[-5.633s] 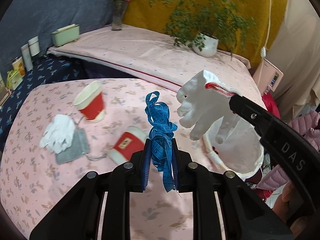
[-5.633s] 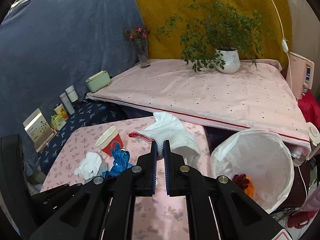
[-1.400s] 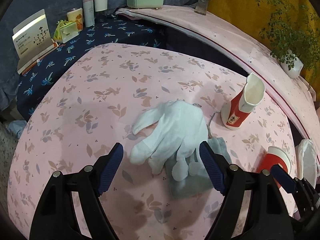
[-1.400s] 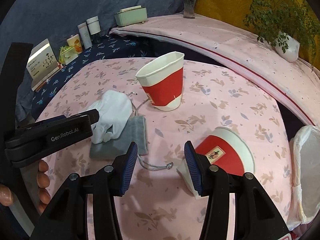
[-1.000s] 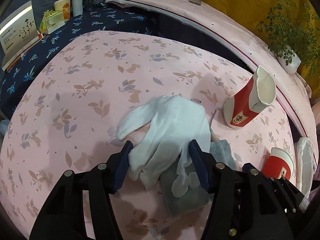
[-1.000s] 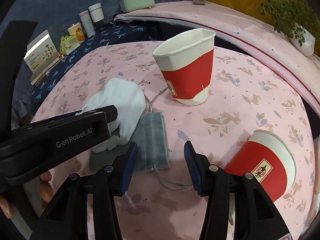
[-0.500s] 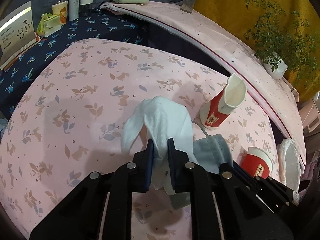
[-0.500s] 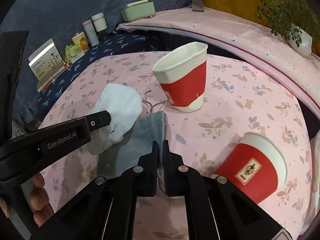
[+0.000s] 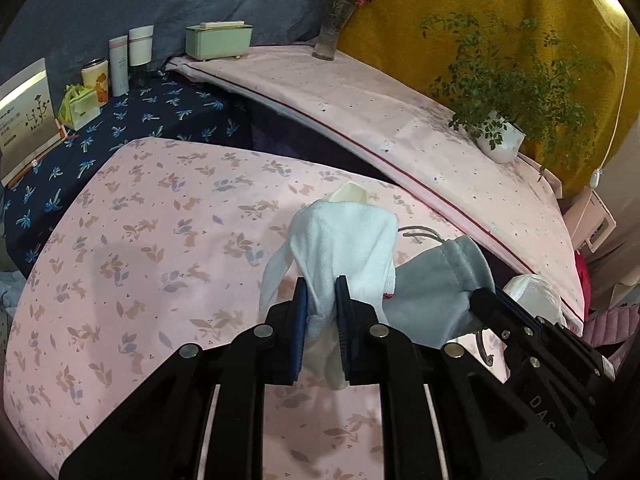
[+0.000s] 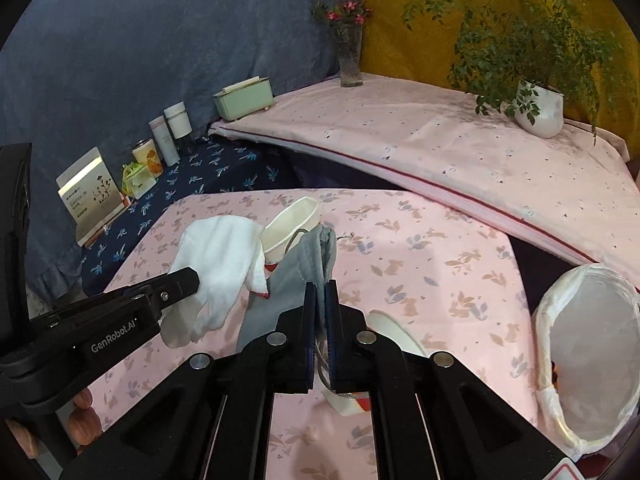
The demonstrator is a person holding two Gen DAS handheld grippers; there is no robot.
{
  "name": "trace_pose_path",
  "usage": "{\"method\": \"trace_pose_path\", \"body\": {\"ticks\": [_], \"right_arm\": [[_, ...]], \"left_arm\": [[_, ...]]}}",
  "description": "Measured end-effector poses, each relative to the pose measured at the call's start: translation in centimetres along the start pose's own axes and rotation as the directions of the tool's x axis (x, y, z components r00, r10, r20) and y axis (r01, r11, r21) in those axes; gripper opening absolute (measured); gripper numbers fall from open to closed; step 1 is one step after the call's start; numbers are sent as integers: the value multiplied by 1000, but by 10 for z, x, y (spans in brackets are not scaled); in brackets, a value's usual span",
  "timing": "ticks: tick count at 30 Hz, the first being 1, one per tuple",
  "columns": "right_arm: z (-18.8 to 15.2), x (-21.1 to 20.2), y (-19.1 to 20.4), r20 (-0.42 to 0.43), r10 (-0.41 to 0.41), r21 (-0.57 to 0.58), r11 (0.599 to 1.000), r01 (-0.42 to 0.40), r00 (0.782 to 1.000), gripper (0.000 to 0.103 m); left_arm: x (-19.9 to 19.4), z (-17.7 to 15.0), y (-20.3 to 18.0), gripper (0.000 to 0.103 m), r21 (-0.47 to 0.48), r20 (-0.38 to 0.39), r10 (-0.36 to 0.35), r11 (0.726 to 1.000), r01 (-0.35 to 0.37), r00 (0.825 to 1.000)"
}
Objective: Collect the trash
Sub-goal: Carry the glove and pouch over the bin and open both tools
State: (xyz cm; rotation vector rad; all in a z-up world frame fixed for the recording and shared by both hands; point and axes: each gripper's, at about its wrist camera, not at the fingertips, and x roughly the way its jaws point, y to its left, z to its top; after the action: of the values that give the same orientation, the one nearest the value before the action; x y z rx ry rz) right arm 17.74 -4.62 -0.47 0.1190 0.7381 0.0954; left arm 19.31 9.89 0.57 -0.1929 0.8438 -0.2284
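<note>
A white cloth glove (image 9: 344, 240) hangs above a table, pinched between the two blue-padded fingers of the left gripper (image 9: 322, 312), which are pressed tight onto the fabric. The glove's loose fingers droop below the grip, and a thin red stitch marks its cuff. Just beside it, to the right, a grey drawstring pouch (image 10: 296, 276) also hangs in the air, clamped by the right gripper (image 10: 320, 312), whose fingers are pressed together on the pouch's edge; its cord loops down between them. Glove and pouch touch or nearly touch at their edges.

Below them lies the table's pink tablecloth (image 9: 160, 260), printed with small leaves and rabbits. A red and white paper cup (image 10: 292, 232) stands behind the lifted cloth items, mostly hidden by them. A second paper cup (image 10: 390, 332) lies on its side under the right gripper. At the table's right edge sits a trash bin lined with a white bag (image 10: 588, 356), its mouth wide.

Farther back, a pink-covered shelf (image 10: 420, 148) holds a potted plant (image 10: 536, 108), a vase of flowers (image 10: 350, 60) and a pale green box (image 10: 244, 98).
</note>
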Motion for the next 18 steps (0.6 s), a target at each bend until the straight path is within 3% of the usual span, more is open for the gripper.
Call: {"method": "trace_pose_path", "body": {"ticks": [18], "right_arm": [[-12,-74,-130,68,-142,165,978,129,988,5]], "left_arm": [[0,-27,-150,13,193,-35,-114,974,119,993]]}}
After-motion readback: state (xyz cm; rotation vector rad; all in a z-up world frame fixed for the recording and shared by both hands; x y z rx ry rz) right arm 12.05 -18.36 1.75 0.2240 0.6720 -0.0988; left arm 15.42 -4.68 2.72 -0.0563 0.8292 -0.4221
